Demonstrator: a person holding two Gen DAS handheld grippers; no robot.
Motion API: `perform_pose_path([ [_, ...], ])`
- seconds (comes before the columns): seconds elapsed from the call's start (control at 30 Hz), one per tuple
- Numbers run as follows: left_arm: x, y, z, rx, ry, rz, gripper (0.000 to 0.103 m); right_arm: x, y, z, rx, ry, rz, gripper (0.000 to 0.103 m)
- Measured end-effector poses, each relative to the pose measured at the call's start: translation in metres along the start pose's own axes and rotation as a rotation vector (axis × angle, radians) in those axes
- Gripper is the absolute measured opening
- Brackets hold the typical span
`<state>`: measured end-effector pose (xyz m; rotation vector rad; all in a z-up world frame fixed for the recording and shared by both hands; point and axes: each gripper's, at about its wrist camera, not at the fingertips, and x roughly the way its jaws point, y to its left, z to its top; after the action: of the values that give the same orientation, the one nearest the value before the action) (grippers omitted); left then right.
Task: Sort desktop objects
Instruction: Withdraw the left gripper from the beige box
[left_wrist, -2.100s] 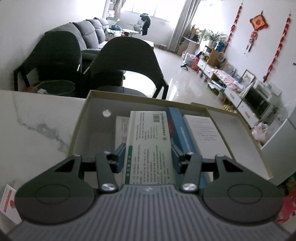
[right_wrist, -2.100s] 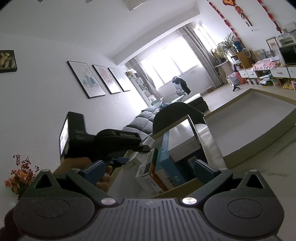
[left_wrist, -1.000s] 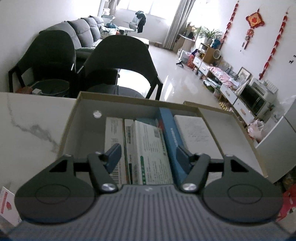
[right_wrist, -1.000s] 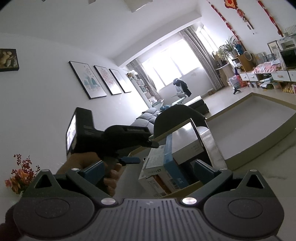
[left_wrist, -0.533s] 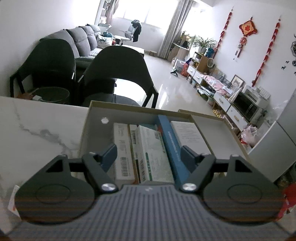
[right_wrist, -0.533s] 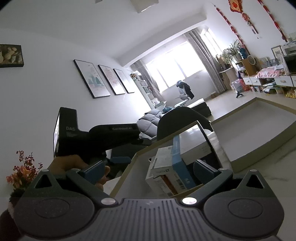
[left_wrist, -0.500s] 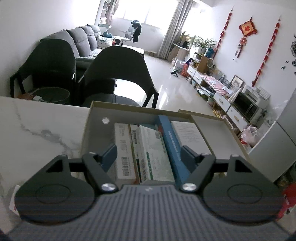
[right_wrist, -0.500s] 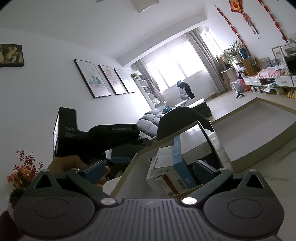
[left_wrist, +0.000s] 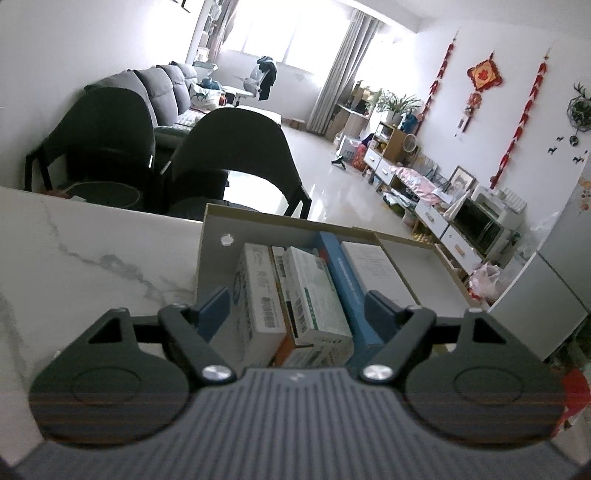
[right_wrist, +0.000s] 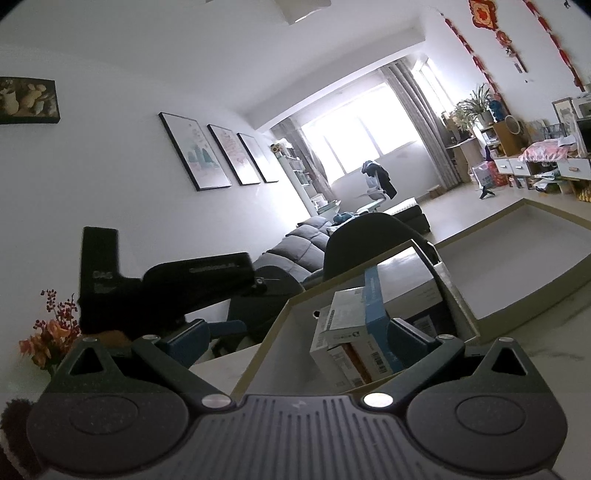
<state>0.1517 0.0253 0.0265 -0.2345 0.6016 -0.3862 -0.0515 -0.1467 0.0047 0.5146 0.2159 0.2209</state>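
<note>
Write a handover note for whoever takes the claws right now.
Left claw: jaws opening, nothing gripped, above the packed boxes.
Right claw: open, empty, near the cardboard box's front.
Things: white carton, green-striped carton, blue box and white box stand side by side inside the cardboard box.
Done: the cartons are filed.
Left: any loose desktop items; none clearly visible.

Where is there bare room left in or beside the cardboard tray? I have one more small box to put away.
Free: the strip of tray floor between the left wall and the white box, and the marble tabletop left of the tray. The neighbouring tray on the right looks bare. Crowded: the middle, where the white box, green-striped box, blue box and flat white box sit packed together.
</note>
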Motion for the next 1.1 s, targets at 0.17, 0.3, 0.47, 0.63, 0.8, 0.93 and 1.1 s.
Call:
perform_pose_path([
  [0.17, -0.010, 0.006, -0.004, -0.006, -0.019, -0.018, 0.082, 0.001, 0.006, -0.002, -0.010, 0.008, 0.005, 0.102],
  [0.3, -0.020, 0.012, -0.010, -0.012, -0.033, -0.027, 0.084, 0.003, 0.011, -0.005, -0.017, 0.016, 0.009, 0.102],
  [0.47, -0.033, 0.024, -0.019, -0.033, -0.055, -0.026, 0.085, 0.007, 0.015, -0.008, -0.021, 0.024, 0.016, 0.102],
  [0.63, -0.044, 0.037, -0.026, -0.067, -0.068, -0.033, 0.086, 0.012, 0.020, -0.011, -0.025, 0.040, 0.025, 0.102],
  [0.8, -0.053, 0.046, -0.031, -0.089, -0.083, -0.039, 0.087, 0.016, 0.023, -0.015, -0.031, 0.058, 0.029, 0.102],
  [0.93, -0.059, 0.054, -0.037, -0.100, -0.084, -0.037, 0.091, 0.019, 0.025, -0.017, -0.033, 0.066, 0.030, 0.102],
  [1.1, -0.067, 0.066, -0.046, -0.121, -0.082, -0.023, 0.094, 0.024, 0.027, -0.020, -0.035, 0.079, 0.033, 0.102],
])
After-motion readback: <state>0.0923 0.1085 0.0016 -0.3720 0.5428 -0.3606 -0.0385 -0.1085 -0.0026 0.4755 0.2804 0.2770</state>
